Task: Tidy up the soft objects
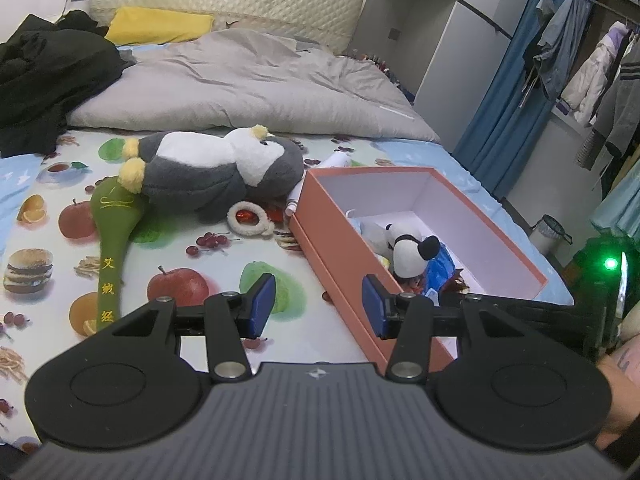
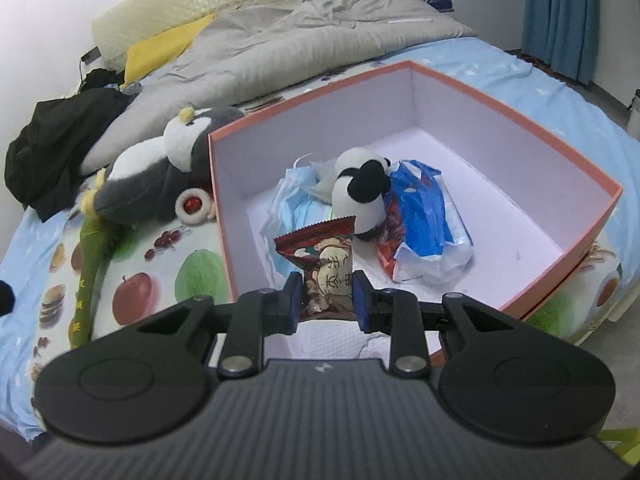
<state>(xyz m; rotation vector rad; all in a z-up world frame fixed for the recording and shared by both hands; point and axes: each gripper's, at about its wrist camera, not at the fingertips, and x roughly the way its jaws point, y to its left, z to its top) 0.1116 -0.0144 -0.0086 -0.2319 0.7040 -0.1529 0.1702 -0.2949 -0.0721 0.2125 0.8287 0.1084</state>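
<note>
An orange box [image 2: 576, 168] with a white inside stands open on the bed; in the left wrist view the box [image 1: 332, 240] lies to the right. Inside it are a small panda plush [image 2: 360, 192], a blue plastic packet [image 2: 424, 204] and pale blue face masks [image 2: 288, 196]. My right gripper [image 2: 326, 300] is shut on a red snack packet [image 2: 324, 256], held over the box's near end. My left gripper [image 1: 318, 304] is open and empty beside the box's near left wall. A grey penguin plush [image 1: 212, 168], a green stuffed mallet [image 1: 112, 220] and a fluffy ring with a red centre [image 1: 248, 218] lie on the sheet.
A grey duvet [image 1: 248, 80], a yellow pillow [image 1: 160, 24] and black clothes [image 1: 48, 76] fill the far half of the bed. Blue curtains [image 1: 504, 92] and hanging clothes [image 1: 580, 64] are to the right. A small bin [image 1: 550, 232] stands on the floor. A hand [image 1: 620, 380] shows at the right edge.
</note>
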